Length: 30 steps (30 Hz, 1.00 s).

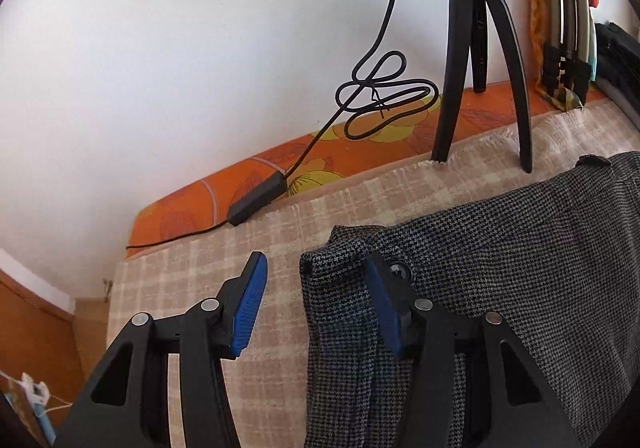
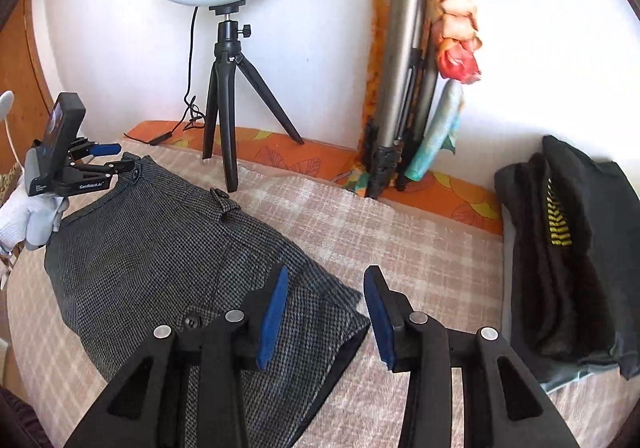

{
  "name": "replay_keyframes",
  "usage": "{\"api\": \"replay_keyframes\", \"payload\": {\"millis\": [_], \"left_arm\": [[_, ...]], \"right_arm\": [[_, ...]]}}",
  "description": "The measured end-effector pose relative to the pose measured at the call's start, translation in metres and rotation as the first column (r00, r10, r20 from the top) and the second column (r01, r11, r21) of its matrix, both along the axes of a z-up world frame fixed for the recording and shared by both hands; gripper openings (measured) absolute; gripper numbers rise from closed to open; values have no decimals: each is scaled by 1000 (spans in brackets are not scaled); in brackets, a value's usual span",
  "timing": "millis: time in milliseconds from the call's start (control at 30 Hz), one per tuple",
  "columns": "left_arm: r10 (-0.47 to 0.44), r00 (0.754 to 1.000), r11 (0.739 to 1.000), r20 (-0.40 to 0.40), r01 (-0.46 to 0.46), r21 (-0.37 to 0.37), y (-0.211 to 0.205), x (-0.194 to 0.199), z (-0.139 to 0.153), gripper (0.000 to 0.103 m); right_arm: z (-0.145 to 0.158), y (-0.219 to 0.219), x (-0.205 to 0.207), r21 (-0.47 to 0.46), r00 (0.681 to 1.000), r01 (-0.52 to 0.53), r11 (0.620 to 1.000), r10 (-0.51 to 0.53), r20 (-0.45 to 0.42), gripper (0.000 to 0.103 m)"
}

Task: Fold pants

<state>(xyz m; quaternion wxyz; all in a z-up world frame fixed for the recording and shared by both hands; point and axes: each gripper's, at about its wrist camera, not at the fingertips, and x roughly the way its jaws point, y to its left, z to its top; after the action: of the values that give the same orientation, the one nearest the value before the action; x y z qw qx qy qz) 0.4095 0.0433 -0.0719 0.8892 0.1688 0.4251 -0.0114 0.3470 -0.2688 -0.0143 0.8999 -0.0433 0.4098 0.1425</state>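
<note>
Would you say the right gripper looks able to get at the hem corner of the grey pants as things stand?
Probably yes: the right gripper is open right above the grey pants hem corner, with nothing between them.

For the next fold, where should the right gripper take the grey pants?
Probably the grey pants at the loose corner under the right gripper, approached from the bare blanket side: the layers open there, letting one finger slip underneath.
</note>
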Motion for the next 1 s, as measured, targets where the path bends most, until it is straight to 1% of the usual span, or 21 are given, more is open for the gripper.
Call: {"api": "replay_keyframes", "payload": {"millis": [67,133,200,267,367,500,567,700,800,867,1000], "left_arm": [[5,1000,1000,-6,-5,-24,0,7,0,51],[16,1000,999,-2,-16,-45,1,10,3,51],[29,999,999,17,-28,-39,0,7,13,51],[21,999,999,44,-19,-38,-1,-2,28,51],[7,996,999,86,-4,-36,1,-27,56,51],[-14,993,994,117,27,-109,6,-78,83,52],[-27,991,993,133,42,-110,3,-108,89,52],[-67,991,991,114,80,-109,1,-156,87,52],[-106,990,987,89,115,-108,0,-187,78,52],[-121,991,987,61,127,-96,0,-200,68,52],[-119,993,986,11,119,-117,6,-221,49,52]], "right_arm": [[-11,-2,-2,0,999,1,1000,-1,-34,41],[-24,-2,4,-20,998,12,1000,-13,-62,41],[-35,-4,9,-30,995,36,999,-39,-88,41],[-38,-5,8,-32,994,50,998,-53,-96,41],[-30,-3,-10,-13,997,27,1000,-28,-69,41],[-14,8,-43,0,1000,-9,1000,9,-29,42],[-7,15,-60,18,999,-34,999,35,-15,43],[5,33,-94,39,995,-97,995,97,-9,44],[9,49,-118,52,990,-144,988,144,-4,44],[9,63,-130,47,984,-177,983,178,-3,45],[4,92,-148,4,969,-248,969,248,-4,45]]}}
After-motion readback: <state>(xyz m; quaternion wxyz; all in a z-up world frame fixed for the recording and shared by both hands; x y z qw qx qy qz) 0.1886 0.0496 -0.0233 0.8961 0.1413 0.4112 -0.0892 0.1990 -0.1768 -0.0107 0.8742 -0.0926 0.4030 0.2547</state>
